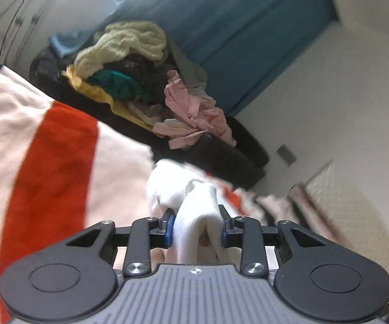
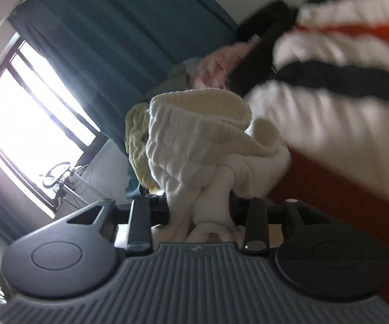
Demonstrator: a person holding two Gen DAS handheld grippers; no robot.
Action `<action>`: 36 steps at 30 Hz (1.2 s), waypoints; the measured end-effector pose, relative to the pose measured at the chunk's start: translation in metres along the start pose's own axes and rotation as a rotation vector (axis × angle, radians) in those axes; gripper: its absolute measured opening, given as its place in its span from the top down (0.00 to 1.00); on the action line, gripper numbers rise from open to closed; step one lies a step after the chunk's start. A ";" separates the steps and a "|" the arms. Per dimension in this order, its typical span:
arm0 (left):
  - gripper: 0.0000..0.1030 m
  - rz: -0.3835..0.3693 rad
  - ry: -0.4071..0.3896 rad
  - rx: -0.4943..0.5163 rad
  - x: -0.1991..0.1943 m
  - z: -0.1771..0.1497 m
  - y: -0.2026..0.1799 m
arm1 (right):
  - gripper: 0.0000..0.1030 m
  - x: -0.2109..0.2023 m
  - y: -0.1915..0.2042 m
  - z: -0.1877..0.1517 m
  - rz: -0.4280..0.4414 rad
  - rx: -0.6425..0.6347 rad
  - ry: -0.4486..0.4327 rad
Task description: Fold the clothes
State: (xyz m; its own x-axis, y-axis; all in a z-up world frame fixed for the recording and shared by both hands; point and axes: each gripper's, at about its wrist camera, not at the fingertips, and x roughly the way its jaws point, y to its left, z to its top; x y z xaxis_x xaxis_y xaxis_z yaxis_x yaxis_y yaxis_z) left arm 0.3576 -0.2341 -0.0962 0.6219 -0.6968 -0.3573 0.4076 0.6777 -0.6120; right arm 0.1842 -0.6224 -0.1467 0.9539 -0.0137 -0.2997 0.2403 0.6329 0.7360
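My left gripper point(image 1: 196, 229) is shut on a bunched white knit garment point(image 1: 191, 205), which rises between its blue-padded fingers above a striped blanket point(image 1: 51, 162). My right gripper point(image 2: 198, 210) is shut on a white ribbed knit garment point(image 2: 194, 140), its open cuff or hem standing up in front of the camera. I cannot tell whether both hold the same piece. A heap of unfolded clothes point(image 1: 146, 81) lies on a black seat point(image 1: 216, 156) beyond the left gripper: cream, green, yellow and pink items.
The blanket has white, red and dark stripes and also shows in the right wrist view point(image 2: 343, 102). A teal curtain point(image 1: 235, 32) hangs behind the heap. A bright window point(image 2: 29, 124) is at the left. A white wall point(image 1: 343, 102) is to the right.
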 end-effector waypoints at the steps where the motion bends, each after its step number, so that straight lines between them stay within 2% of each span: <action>1: 0.68 0.018 0.004 0.042 -0.002 -0.012 0.002 | 0.62 -0.004 -0.012 -0.015 -0.009 0.024 0.010; 5: 0.61 0.058 0.059 0.132 -0.006 -0.035 0.009 | 0.59 -0.009 -0.050 -0.057 -0.095 0.148 0.083; 7: 0.59 0.083 0.093 0.193 -0.009 -0.037 0.004 | 0.58 -0.013 -0.053 -0.062 -0.106 0.171 0.096; 9: 0.57 0.112 0.126 0.238 -0.015 -0.034 -0.006 | 0.57 -0.015 -0.045 -0.056 -0.141 0.164 0.127; 12: 0.54 0.124 0.169 0.265 -0.033 -0.027 -0.025 | 0.57 -0.023 -0.021 -0.045 -0.263 0.122 0.193; 15: 0.48 0.137 0.148 0.325 -0.075 -0.024 -0.057 | 0.58 -0.046 0.001 -0.036 -0.348 0.137 0.203; 19: 0.39 0.092 0.124 0.372 -0.127 -0.016 -0.100 | 0.58 -0.084 0.048 -0.026 -0.314 0.030 0.186; 22: 0.35 0.091 0.107 0.443 -0.171 -0.010 -0.138 | 0.58 -0.114 0.082 -0.019 -0.268 -0.042 0.167; 24: 0.26 0.096 0.091 0.478 -0.203 -0.008 -0.161 | 0.57 -0.140 0.107 -0.018 -0.236 -0.093 0.149; 30: 0.11 0.096 0.019 0.542 -0.297 -0.013 -0.213 | 0.57 -0.210 0.164 -0.015 -0.161 -0.244 0.097; 31: 0.08 0.094 0.006 0.543 -0.311 -0.015 -0.219 | 0.55 -0.221 0.171 -0.016 -0.149 -0.265 0.091; 32: 0.06 0.099 -0.005 0.543 -0.326 -0.018 -0.224 | 0.41 -0.232 0.177 -0.018 -0.140 -0.281 0.085; 33: 0.04 0.104 -0.015 0.544 -0.341 -0.021 -0.230 | 0.31 -0.243 0.183 -0.020 -0.130 -0.297 0.078; 34: 0.04 0.097 -0.025 0.552 -0.356 -0.024 -0.236 | 0.15 -0.254 0.188 -0.022 -0.125 -0.314 0.066; 36: 0.00 0.087 -0.051 0.567 -0.382 -0.031 -0.245 | 0.13 -0.273 0.197 -0.027 -0.132 -0.358 0.034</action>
State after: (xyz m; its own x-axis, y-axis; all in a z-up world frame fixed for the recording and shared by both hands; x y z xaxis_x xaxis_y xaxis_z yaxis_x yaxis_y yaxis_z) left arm -0.0005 -0.1412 0.1688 0.6953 -0.6300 -0.3460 0.6392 0.7621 -0.1030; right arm -0.0335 -0.4725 0.0636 0.9113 -0.0912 -0.4016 0.2767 0.8578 0.4332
